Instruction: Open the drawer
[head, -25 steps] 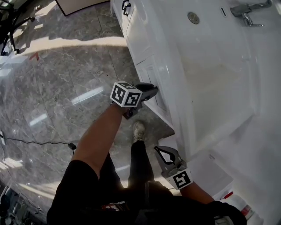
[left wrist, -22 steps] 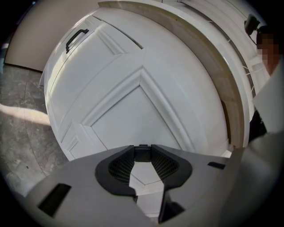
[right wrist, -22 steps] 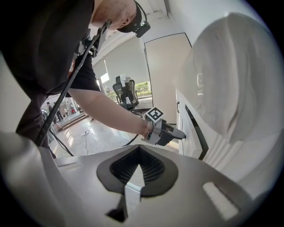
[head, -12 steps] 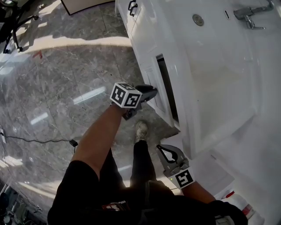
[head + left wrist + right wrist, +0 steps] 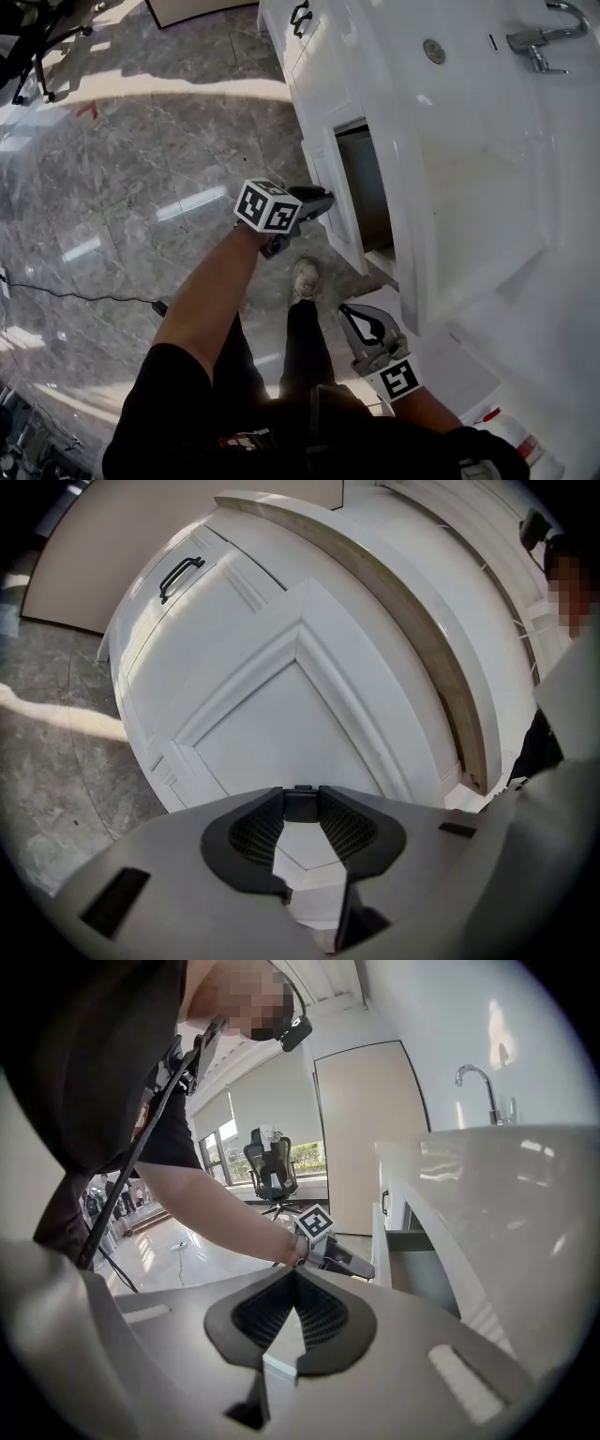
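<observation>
Jaws of the left gripper [image 5: 300, 803] stand partway apart, their tips closed on a small dark drawer handle [image 5: 300, 807] at the middle of the white panelled drawer [image 5: 309, 714]. In the head view the left gripper [image 5: 325, 201] meets the front of the drawer [image 5: 345, 227], which stands partly out of the white cabinet [image 5: 319, 66], beneath the cabinet's top edge. Behind the drawer front, against the cabinet, the drawer's inside shows as a shaded grey cavity; what lies in it cannot be told. The right gripper [image 5: 350, 317] hangs in front of the cabinet, nearer the person than the drawer and apart from it. In its own view the right gripper [image 5: 295, 1277] has its jaws together at the tips, with nothing between them, and the grey side of the drawer [image 5: 422, 1269] juts from the cabinet ahead of it.
</observation>
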Action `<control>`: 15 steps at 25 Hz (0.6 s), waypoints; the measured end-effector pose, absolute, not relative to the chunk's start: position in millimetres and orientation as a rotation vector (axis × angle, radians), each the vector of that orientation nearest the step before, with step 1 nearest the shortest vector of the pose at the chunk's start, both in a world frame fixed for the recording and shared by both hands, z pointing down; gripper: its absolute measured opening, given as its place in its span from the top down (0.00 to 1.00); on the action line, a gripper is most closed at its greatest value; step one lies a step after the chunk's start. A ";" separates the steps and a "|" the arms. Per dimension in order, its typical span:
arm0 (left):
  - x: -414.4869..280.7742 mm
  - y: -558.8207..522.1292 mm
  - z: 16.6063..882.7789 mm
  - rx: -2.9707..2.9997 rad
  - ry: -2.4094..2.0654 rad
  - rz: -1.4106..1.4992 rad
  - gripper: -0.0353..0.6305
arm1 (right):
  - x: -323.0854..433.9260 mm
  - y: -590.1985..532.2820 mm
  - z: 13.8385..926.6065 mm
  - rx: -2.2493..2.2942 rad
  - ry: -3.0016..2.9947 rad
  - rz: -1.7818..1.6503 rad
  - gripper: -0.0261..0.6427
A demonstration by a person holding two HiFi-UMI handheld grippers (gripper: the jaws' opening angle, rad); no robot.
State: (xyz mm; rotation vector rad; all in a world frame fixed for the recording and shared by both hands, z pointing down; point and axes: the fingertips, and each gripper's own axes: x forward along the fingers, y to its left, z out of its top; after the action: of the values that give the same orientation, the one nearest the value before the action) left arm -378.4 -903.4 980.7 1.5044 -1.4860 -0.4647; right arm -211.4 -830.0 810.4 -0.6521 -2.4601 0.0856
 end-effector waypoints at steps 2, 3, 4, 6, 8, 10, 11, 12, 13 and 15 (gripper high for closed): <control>-378.2 -897.7 980.5 1.503 -1.487 -0.467 0.77 | -214.7 -827.4 806.3 -0.655 -2.467 0.079 0.97; -378.2 -894.2 980.4 1.502 -1.488 -0.467 0.77 | -216.6 -825.6 804.0 -0.656 -2.474 0.075 0.97; -378.0 -890.6 980.3 1.503 -1.489 -0.467 0.77 | -218.3 -823.6 801.8 -0.659 -2.481 0.069 0.97; -377.4 -883.9 979.9 1.504 -1.490 -0.467 0.77 | -220.6 -820.1 798.2 -0.664 -2.489 0.058 0.97; -377.1 -878.2 979.7 1.503 -1.492 -0.466 0.77 | -223.3 -817.2 795.3 -0.665 -2.498 0.064 0.97; -377.3 -873.4 980.2 1.501 -1.494 -0.465 0.77 | -226.0 -814.0 793.0 -0.666 -2.505 0.073 0.97; -377.1 -871.2 980.3 1.499 -1.495 -0.464 0.77 | -226.9 -812.1 791.6 -0.668 -2.508 0.074 0.97; -376.8 -869.1 980.4 1.499 -1.495 -0.463 0.77 | -227.9 -810.2 789.9 -0.672 -2.511 0.072 0.97; -376.5 -866.8 980.4 1.498 -1.495 -0.462 0.77 | -228.9 -808.4 788.0 -0.677 -2.515 0.069 0.97; -376.4 -862.2 980.1 1.496 -1.496 -0.459 0.77 | -231.6 -806.0 784.3 -0.681 -2.521 0.065 0.97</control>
State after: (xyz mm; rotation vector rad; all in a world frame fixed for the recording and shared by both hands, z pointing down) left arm -376.4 -862.2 980.1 1.4957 -1.4959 -0.4593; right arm -231.6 -806.0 784.3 -0.6812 -2.5205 0.0646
